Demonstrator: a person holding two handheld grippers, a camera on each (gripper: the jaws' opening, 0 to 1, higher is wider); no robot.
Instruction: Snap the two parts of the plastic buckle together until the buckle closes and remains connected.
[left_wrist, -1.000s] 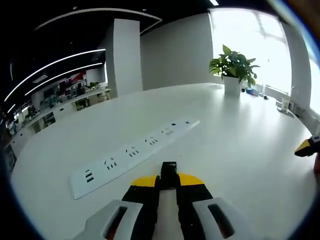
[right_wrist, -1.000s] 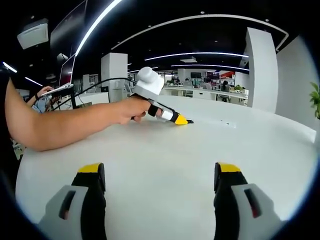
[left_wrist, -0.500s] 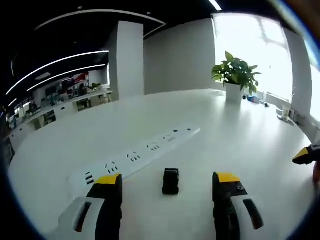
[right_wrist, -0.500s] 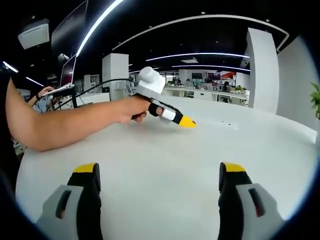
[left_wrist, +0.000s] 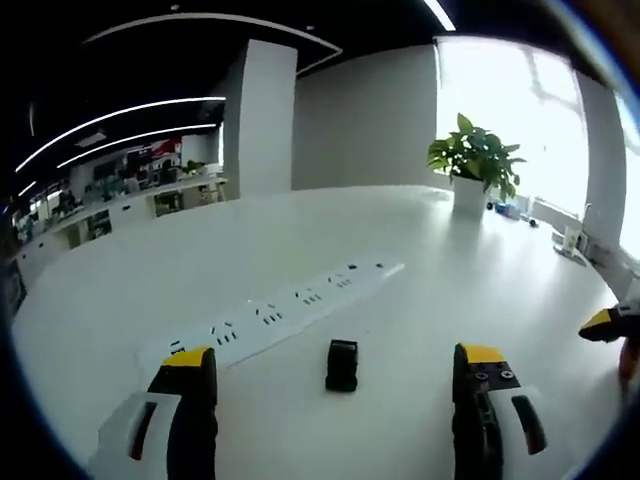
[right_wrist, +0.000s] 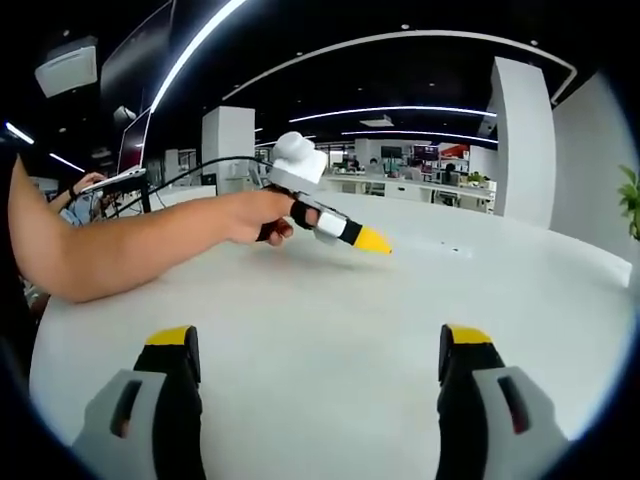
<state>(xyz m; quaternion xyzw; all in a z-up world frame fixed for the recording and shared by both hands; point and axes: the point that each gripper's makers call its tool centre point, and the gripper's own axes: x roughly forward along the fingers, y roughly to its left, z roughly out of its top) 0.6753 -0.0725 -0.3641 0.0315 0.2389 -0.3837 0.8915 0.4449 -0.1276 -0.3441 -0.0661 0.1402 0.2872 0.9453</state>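
Note:
A small black plastic buckle (left_wrist: 341, 365) lies flat on the white table (left_wrist: 480, 290), a short way ahead of my left gripper (left_wrist: 335, 375). The left gripper's yellow-tipped jaws stand wide apart on either side of the buckle, open and holding nothing. In the right gripper view, my right gripper (right_wrist: 320, 355) is open too, with bare table between its jaws. That view also shows the left gripper (right_wrist: 340, 230) from outside, held in a person's hand (right_wrist: 255, 215) above the table. The yellow tip of the right gripper (left_wrist: 605, 322) shows at the right edge of the left gripper view.
A long white power strip (left_wrist: 280, 310) lies diagonally on the table just beyond the buckle. A potted plant (left_wrist: 470, 160) stands at the far right by the bright window. A person's forearm (right_wrist: 110, 250) reaches in from the left in the right gripper view.
My left gripper has opened and let go of the buckle, which now lies on the table. The left gripper has drawn back and lifted a little. The right gripper stayed open.

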